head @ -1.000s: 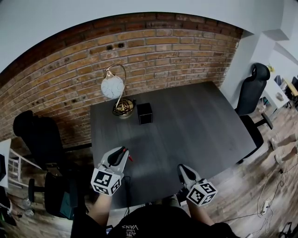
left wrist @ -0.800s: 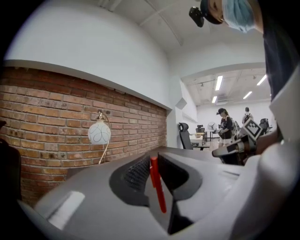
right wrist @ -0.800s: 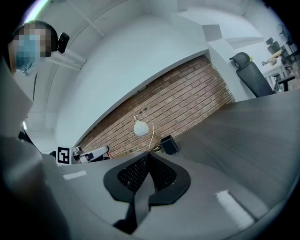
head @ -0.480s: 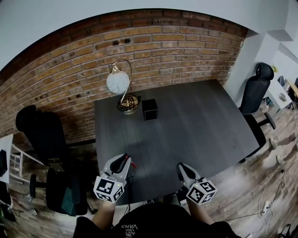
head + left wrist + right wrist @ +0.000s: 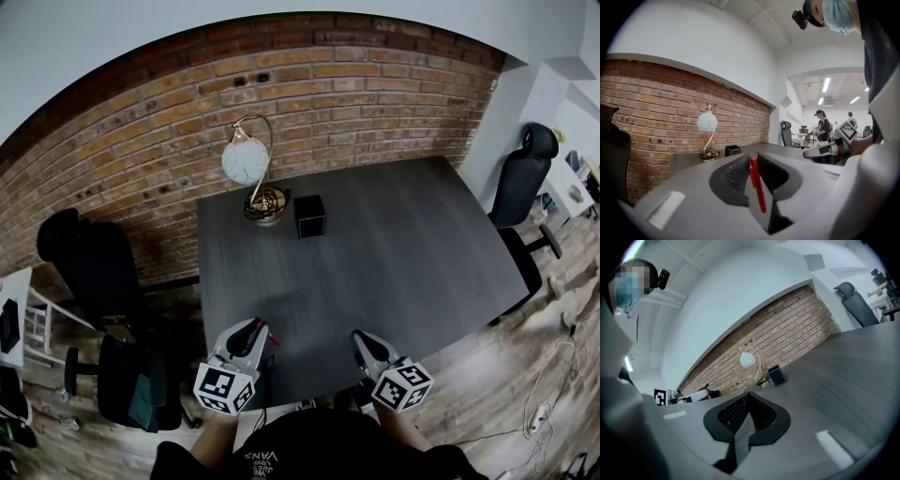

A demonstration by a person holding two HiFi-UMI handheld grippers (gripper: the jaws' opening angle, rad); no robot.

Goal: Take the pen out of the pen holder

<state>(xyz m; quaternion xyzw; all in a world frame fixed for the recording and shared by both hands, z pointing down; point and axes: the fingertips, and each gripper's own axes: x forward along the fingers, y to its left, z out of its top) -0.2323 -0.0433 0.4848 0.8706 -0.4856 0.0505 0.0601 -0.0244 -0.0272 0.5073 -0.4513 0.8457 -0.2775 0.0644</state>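
Observation:
The black cube pen holder (image 5: 309, 216) stands at the far side of the dark table (image 5: 394, 253), beside a lamp (image 5: 246, 161). My left gripper (image 5: 258, 328) is at the table's near edge, shut on a red pen (image 5: 756, 185) that stands upright between its pads. The holder (image 5: 732, 150) shows small and far off in the left gripper view, to the right of the lamp (image 5: 707, 123). My right gripper (image 5: 359, 339) hovers at the near edge too, shut with nothing between its pads (image 5: 740, 414). The holder (image 5: 777, 376) also appears far ahead in the right gripper view.
A black office chair (image 5: 84, 272) stands left of the table and another (image 5: 525, 178) at its right. A brick wall runs behind the table. People stand in the room far beyond the table's right end in the left gripper view.
Both grippers have drawn back toward the table's near edge, away from the pen holder, the left one still carrying the red pen. The head view has shifted slightly.

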